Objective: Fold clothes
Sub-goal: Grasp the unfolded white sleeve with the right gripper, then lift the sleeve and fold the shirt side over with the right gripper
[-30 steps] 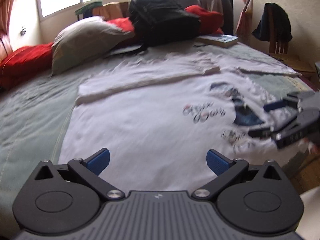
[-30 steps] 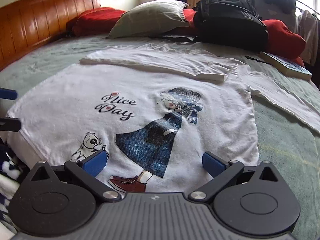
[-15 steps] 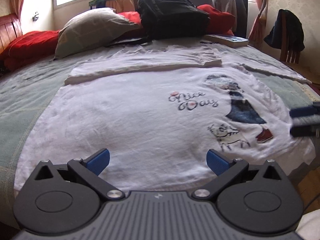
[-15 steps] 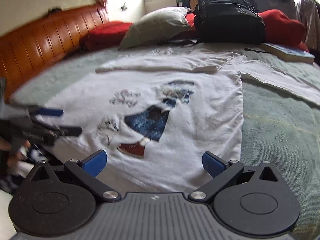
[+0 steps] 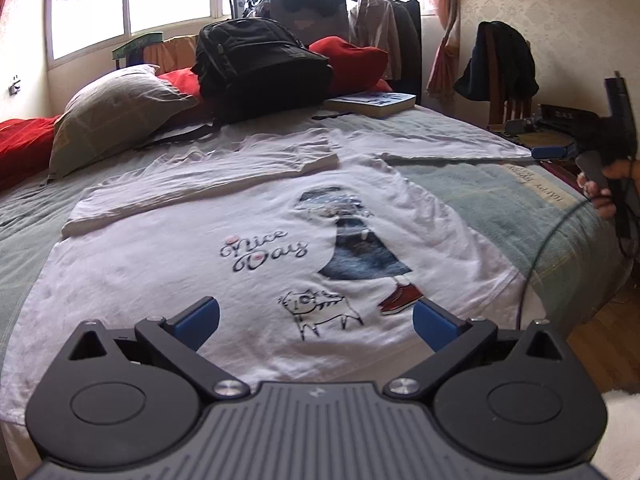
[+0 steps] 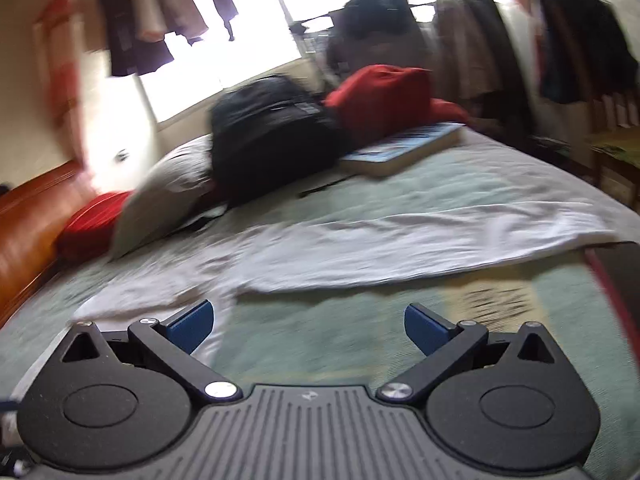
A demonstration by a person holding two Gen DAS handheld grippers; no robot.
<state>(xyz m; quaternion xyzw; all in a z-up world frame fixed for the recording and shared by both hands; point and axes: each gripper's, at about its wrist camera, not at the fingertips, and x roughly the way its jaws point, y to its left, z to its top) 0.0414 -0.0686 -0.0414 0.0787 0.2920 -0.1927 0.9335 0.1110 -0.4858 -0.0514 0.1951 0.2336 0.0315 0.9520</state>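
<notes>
The right gripper (image 6: 306, 326) has swung off the printed front toward the unfolded sleeve (image 6: 420, 248) by the bed's (image 5: 500, 200) right edge — likely the next fold — while the left gripper (image 5: 316, 322) hovers over the shirt's (image 5: 160, 272) hem, both jaws wide and empty, though blur hides any sleeve contact.

Open bed (image 5: 500, 200) surface right of shirt (image 5: 160, 264), up to outstretched sleeve (image 6: 400, 240); clear passage there. Far end of bed blocked: backpack (image 5: 256, 68), pillow (image 5: 108, 112), red cushion (image 5: 352, 60), book (image 5: 372, 102) packed side by side. Folded sleeve (image 5: 200, 176) raised on shirt's far edge. Chair (image 5: 500, 80) with dark garment beside bed on the right. Cable (image 5: 536, 256) arcing over bed's right edge.
</notes>
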